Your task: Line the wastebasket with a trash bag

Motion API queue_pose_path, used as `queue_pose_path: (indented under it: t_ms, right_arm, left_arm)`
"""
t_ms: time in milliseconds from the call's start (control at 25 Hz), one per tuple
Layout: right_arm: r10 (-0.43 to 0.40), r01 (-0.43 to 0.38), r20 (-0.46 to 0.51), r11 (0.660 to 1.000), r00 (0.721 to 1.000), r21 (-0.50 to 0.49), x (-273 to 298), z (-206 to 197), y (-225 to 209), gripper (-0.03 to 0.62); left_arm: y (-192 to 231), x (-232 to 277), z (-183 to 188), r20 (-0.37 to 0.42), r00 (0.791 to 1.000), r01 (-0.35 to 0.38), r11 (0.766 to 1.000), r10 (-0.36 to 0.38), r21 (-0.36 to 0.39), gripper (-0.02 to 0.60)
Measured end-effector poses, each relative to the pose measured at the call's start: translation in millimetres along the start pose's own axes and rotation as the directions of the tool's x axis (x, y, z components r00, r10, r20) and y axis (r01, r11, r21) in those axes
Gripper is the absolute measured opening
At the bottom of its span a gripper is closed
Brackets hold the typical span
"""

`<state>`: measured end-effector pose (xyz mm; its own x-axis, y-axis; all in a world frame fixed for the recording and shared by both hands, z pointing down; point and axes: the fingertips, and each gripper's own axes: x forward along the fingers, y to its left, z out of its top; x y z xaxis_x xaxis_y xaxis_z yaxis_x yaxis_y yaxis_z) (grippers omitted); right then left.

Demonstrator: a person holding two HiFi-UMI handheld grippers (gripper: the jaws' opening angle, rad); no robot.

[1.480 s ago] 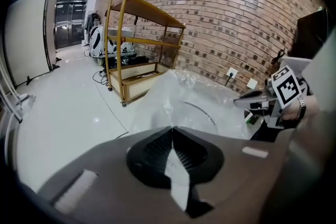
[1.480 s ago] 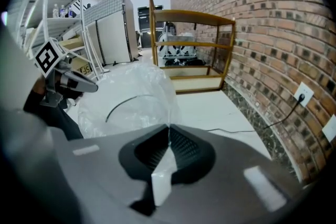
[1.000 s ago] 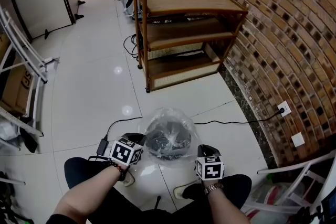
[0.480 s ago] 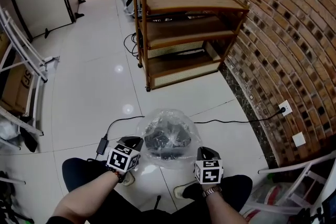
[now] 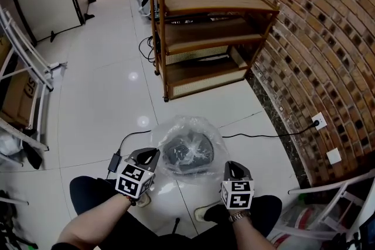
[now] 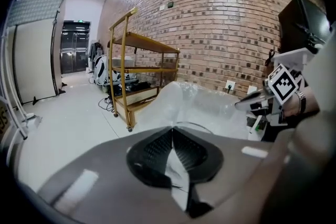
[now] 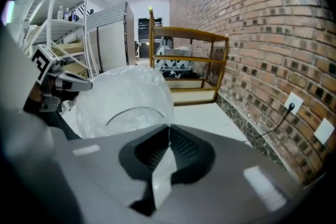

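Observation:
A clear trash bag point(image 5: 186, 136) billows over a dark round wastebasket point(image 5: 186, 155) on the floor in front of the person. My left gripper point(image 5: 150, 154) is shut on the bag's near-left edge, with a strip of film pinched between its pads point(image 6: 173, 157). My right gripper point(image 5: 231, 165) is shut on the near-right edge, film showing between its pads point(image 7: 167, 157). In the left gripper view the bag point(image 6: 199, 107) balloons ahead with the right gripper point(image 6: 257, 102) beyond it. In the right gripper view the bag point(image 7: 126, 99) bulges ahead, the wastebasket's rim showing through it.
A wooden three-shelf cart point(image 5: 205, 38) stands beyond the basket against the brick wall point(image 5: 316, 38). A black cable point(image 5: 258, 136) runs across the floor to a wall socket point(image 5: 317, 122). White racks point(image 5: 23, 61) stand at left, a white chair point(image 5: 328, 202) at right.
Both grippers have risen a little with the bag's edges, and the bag has ballooned higher over the wastebasket.

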<state>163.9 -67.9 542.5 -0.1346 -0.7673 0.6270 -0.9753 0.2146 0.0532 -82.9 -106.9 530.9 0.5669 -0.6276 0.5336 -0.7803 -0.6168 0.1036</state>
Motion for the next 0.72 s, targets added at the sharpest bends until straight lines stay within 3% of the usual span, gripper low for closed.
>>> queue_pose_path:
  t_ms: [280, 480, 520, 640, 720]
  right_arm:
    - [0.024, -0.024, -0.093, 1.0, 0.995, 0.007, 23, -23, 5, 0.002]
    - [0.054, -0.049, -0.125, 0.998, 0.991, 0.037, 33, -28, 10, 0.012]
    - [0.063, -0.057, -0.133, 0.997, 0.989, 0.048, 36, -30, 11, 0.051]
    - [0.077, -0.066, -0.148, 0.995, 0.986, 0.074, 42, -33, 11, 0.204]
    - [0.077, -0.067, -0.142, 0.995, 0.987, 0.076, 41, -31, 12, 0.206]
  left_arm:
    - [-1, 29, -29, -0.131, 0.99, 0.033, 0.996, -0.044, -0.081, 0.005]
    - [2, 39, -37, -0.169, 0.983, 0.049, 0.988, -0.074, -0.145, 0.037]
    - [3, 41, -38, -0.175, 0.981, 0.051, 0.986, -0.079, -0.16, 0.058]
    - [10, 44, -41, -0.184, 0.981, 0.032, 0.981, -0.068, -0.191, 0.235]
    - [14, 42, -39, -0.176, 0.983, 0.018, 0.981, -0.053, -0.193, 0.262]
